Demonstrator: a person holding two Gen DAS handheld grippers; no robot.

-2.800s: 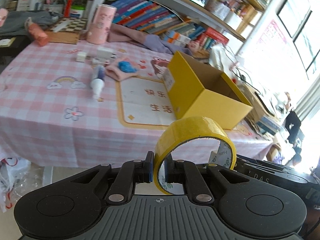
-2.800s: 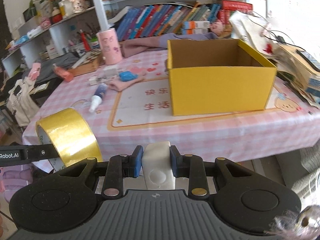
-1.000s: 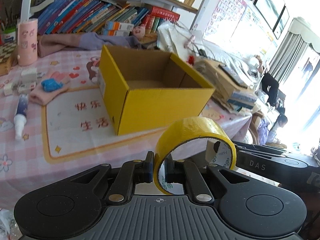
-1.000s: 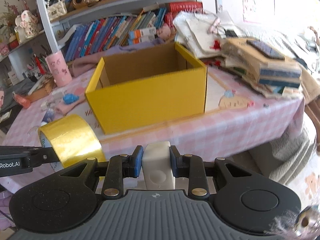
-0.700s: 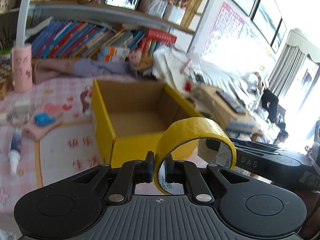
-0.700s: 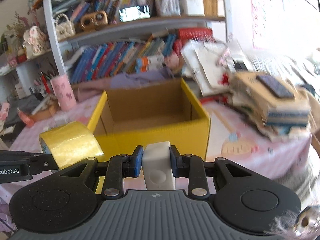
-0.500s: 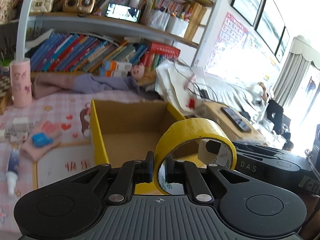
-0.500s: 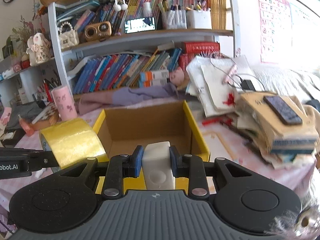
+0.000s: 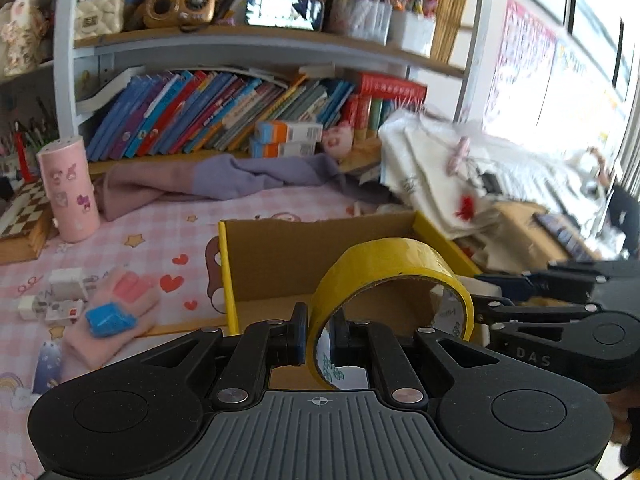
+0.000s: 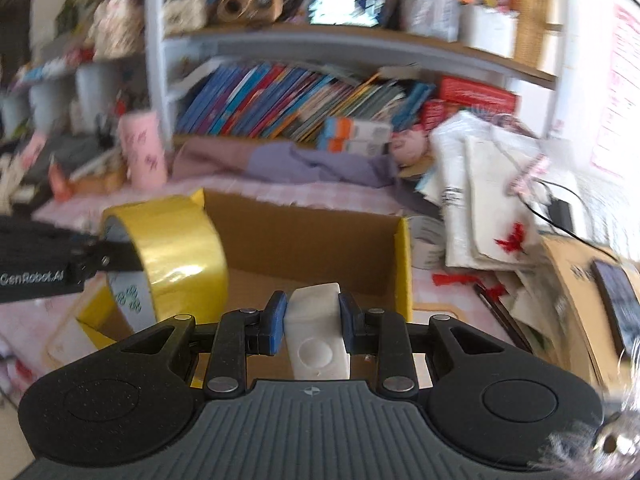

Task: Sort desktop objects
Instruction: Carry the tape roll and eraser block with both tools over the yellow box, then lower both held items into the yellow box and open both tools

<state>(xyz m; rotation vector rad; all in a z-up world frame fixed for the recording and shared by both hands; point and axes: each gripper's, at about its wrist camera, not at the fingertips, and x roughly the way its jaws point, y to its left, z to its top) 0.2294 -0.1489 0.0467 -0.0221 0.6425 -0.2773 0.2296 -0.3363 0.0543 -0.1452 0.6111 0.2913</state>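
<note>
My left gripper is shut on the rim of a yellow tape roll and holds it over the open yellow cardboard box. The roll also shows in the right wrist view, at the left above the box. My right gripper is shut on a white block and holds it over the box's near edge. The right gripper also shows at the right of the left wrist view, close beside the tape.
Left of the box on the pink checked cloth lie a pink glove with a blue item, white chargers, and a pink cylinder. A purple cloth and bookshelf stand behind. Stacked bags and papers sit right.
Both grippers have moved forward and up, from in front of the table to over the open box. Each holds the same object as before.
</note>
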